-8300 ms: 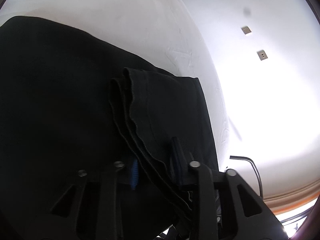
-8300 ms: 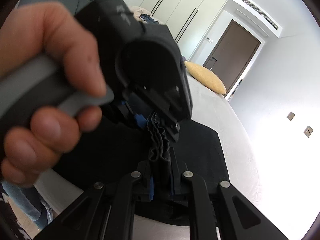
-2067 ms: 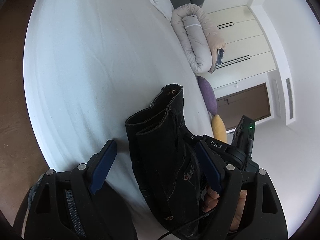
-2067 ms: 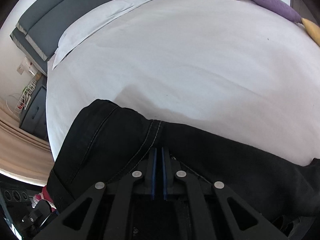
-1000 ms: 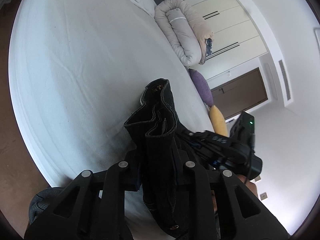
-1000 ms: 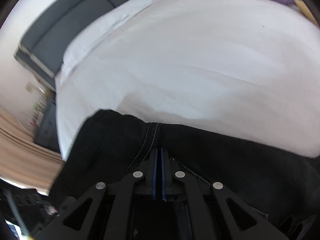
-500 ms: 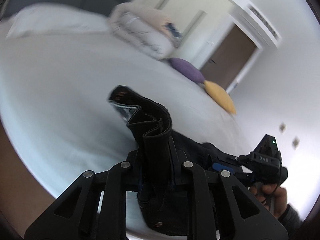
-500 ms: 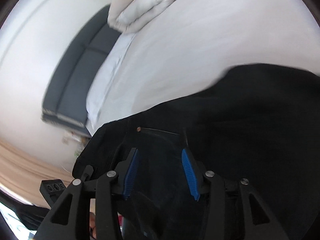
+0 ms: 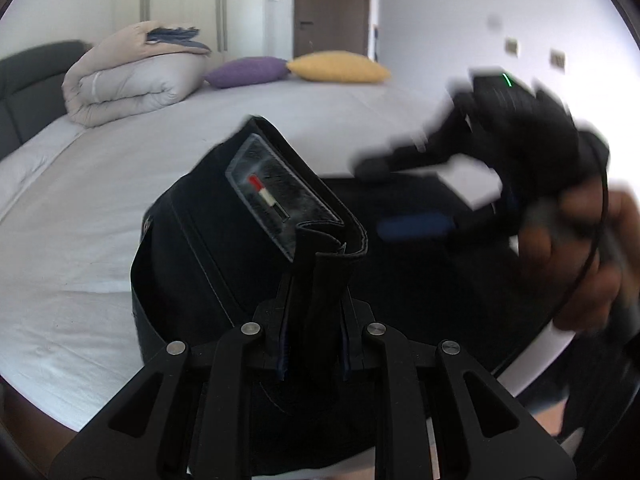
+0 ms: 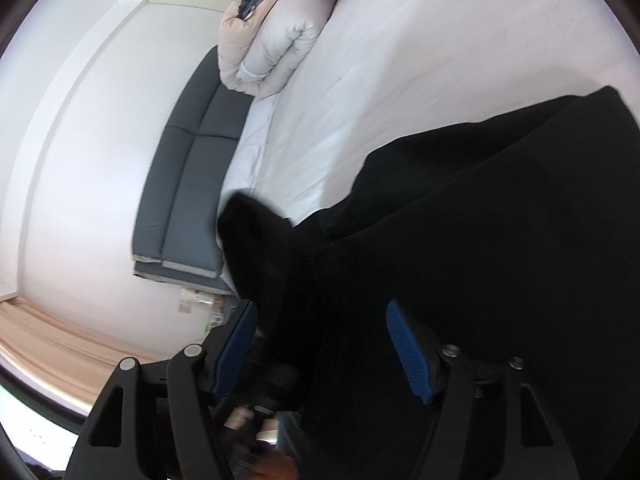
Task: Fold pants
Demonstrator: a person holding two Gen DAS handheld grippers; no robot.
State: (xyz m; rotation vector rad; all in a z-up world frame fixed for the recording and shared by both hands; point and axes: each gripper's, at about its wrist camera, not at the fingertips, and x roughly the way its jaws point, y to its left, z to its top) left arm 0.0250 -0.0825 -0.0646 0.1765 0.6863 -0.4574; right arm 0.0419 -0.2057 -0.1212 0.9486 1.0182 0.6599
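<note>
**Left gripper pinches the waistband as the right lets go**

While the bed (image 9: pixel 120 184) carries most of the cloth, one pair of black pants (image 9: pixel 224 264) is lifted at its waist end near the bed's near edge, the rest trailing right across the sheet toward the far side. At far left in the left wrist view lie one rolled duvet (image 9: pixel 128 76), then one purple cushion (image 9: pixel 244 72) and one yellow cushion (image 9: pixel 336 66) along the far edge.

In the middle, the left gripper (image 9: pixel 314 344) has its jaws pressed together on a bunched fold of waistband, the inner label (image 9: pixel 276 200) facing up just beyond the fingertips. The cloth rises straight out from the jaws, its long axis running away to the right.

Further right, the right gripper (image 10: pixel 324 348) is blurred with motion; its jaws are opening, blue pads (image 10: pixel 408 352) spread wide, with dark cloth lying between and past them but not pinched. A hand (image 9: pixel 576 264) grips its handle.

Judging by this, the left gripper is the nearer one and alone carries the waist; the right must find a fresh hold along the legs for the coming fold.
</note>
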